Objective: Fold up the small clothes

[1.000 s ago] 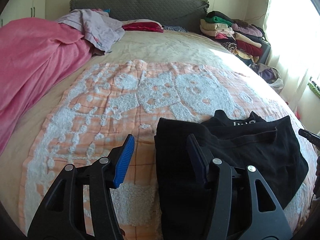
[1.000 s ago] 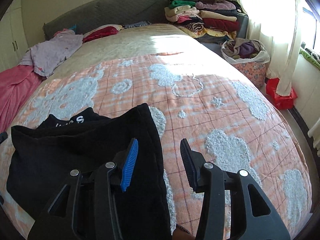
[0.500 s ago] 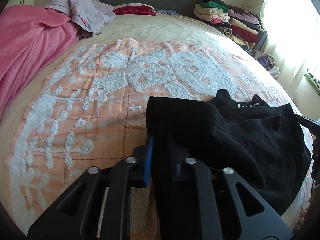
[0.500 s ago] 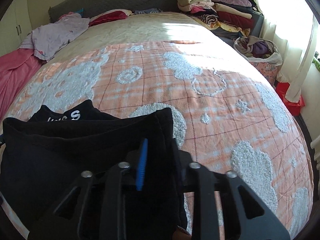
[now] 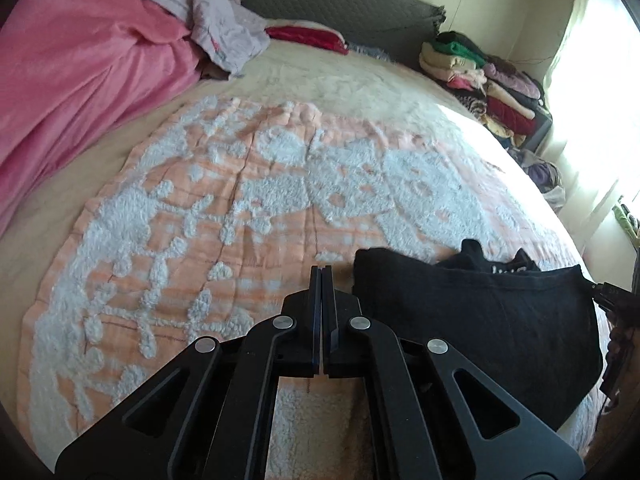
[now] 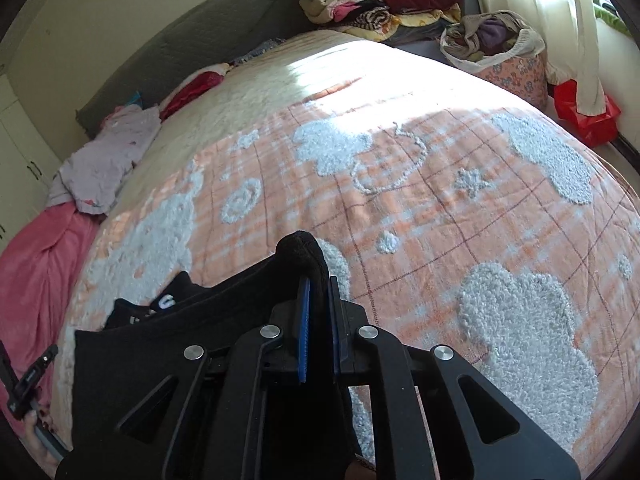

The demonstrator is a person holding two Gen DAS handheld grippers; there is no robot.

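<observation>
Left wrist view: the left tongs (image 5: pixel 322 276) are pressing together on nothing, the black garment (image 5: pixel 480 320) lying just beside them near the bed's (image 5: pixel 360 92) near edge. They should reopen and retake its corner.

Right wrist view: the right tongs (image 6: pixel 318 292) are pinching the garment's corner; keep that pinch firm.

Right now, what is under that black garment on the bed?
The black garment lies on an orange blanket with fluffy white patterns, which shows all around it. Whatever lies directly beneath the cloth is covered. The right gripper pinches its corner.
</observation>
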